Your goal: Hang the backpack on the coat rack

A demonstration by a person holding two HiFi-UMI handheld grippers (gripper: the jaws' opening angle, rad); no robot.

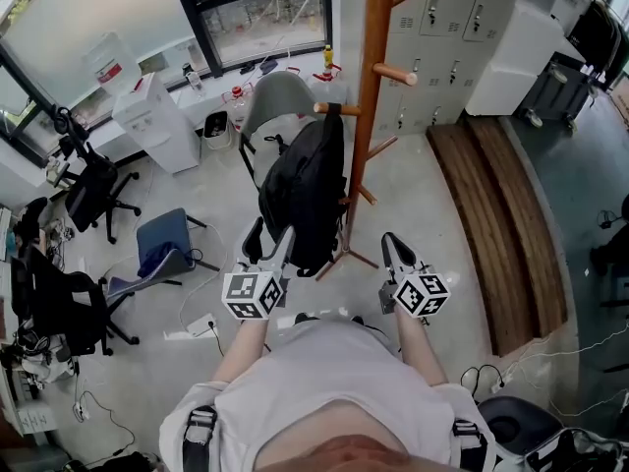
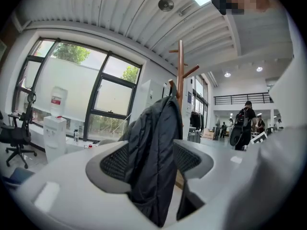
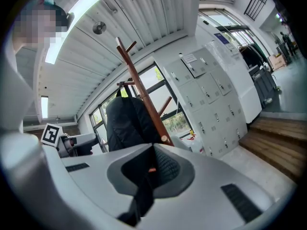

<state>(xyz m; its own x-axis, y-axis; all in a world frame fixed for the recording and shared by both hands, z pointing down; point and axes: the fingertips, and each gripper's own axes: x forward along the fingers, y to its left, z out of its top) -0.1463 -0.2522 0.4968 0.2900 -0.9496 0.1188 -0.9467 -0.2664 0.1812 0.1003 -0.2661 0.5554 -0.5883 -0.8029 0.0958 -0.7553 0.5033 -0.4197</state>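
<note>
A black backpack (image 1: 305, 195) hangs by its top loop from a peg of the wooden coat rack (image 1: 371, 96), its body resting against the pole. My left gripper (image 1: 269, 244) is at the pack's lower left side and stands open. In the left gripper view the backpack (image 2: 153, 147) fills the wide gap of the left gripper (image 2: 151, 159), and the coat rack (image 2: 180, 66) rises behind it. My right gripper (image 1: 396, 249) is shut and empty, apart from the pack, just right of the rack's base. The right gripper view shows the backpack (image 3: 127, 123) and coat rack (image 3: 141, 95) beyond the right gripper (image 3: 152, 164).
A grey chair (image 1: 275, 101) stands behind the rack, a blue chair (image 1: 162, 244) and black office chairs to the left. A water dispenser (image 1: 157, 121) is by the window. Grey lockers (image 1: 442, 28) and a wooden platform (image 1: 501, 214) lie to the right. A power strip (image 1: 201, 324) lies on the floor.
</note>
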